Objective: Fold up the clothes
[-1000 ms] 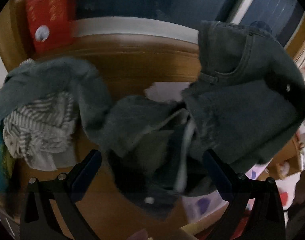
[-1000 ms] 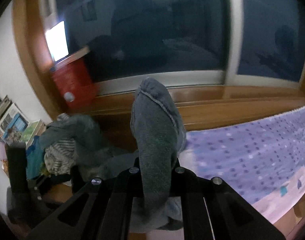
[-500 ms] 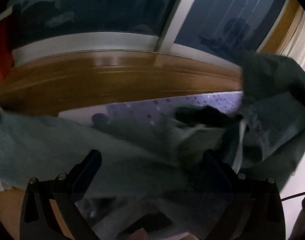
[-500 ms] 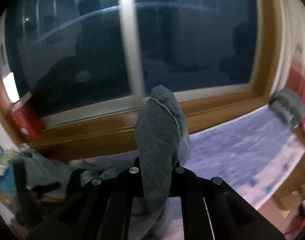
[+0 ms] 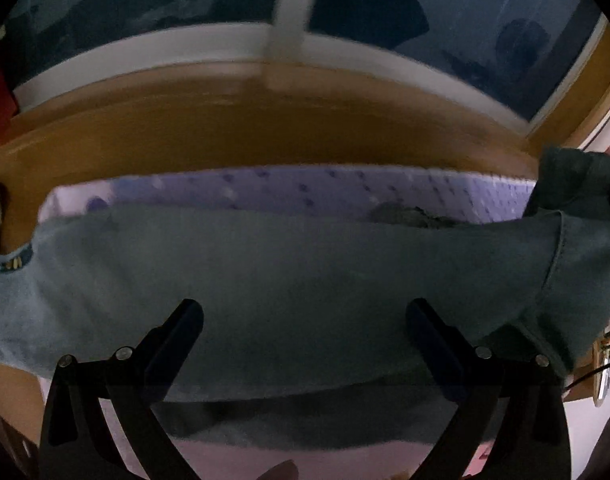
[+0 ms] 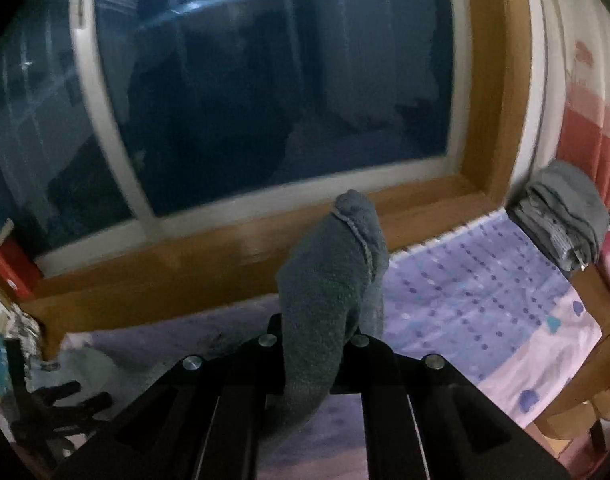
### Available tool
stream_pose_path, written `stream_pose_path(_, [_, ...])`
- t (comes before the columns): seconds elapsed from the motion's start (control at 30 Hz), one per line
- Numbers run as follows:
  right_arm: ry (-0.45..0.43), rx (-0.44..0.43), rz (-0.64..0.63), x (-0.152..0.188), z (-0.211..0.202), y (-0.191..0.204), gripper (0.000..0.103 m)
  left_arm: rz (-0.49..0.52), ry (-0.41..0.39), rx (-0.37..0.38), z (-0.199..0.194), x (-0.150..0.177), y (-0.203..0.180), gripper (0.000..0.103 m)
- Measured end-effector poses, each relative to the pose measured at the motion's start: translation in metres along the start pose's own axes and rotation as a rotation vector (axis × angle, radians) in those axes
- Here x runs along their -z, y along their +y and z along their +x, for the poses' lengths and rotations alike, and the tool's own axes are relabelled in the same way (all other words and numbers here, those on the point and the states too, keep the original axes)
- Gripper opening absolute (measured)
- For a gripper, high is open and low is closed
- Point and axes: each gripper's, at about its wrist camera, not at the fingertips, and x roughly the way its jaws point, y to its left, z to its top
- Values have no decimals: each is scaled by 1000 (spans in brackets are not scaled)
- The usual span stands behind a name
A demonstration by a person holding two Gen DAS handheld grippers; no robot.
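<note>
Up front in the left wrist view, the grey-blue jeans [image 5: 297, 272] stretch sideways in a wide, slightly blurred band ahead of the left hand-held gripper [image 5: 303, 320], whose fingers stand wide apart, over the purple dotted bedsheet [image 5: 305, 192]. Right wrist view: the right hand-held gripper [image 6: 317, 344] is clamped on a bunched, fuzzy grey fold of the jeans [image 6: 329, 280] rising above its fingers; folded grey clothes [image 6: 561, 216] sit far right on the bed.

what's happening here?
A person with a gripper in each hand is folding laundry on a bed. The right gripper is shut on a bunch of grey jeans, which stretch across the purple dotted sheet. The left gripper is open over them. A folded pile sits at the far end.
</note>
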Motion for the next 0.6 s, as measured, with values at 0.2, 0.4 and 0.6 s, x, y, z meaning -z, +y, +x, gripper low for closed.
stream_pose_path(0.2, [180,-1,24,33,37,-99,19,54,54,6,17,17,-65,103])
stream_pose_path(0.4, [290,11,60,91,31,-118,29,99,52,24,19,12,-93,103])
stream_pose_path(0.6, [319,6,62,109,22,-135,47,108,46,12,19,5,-104,103])
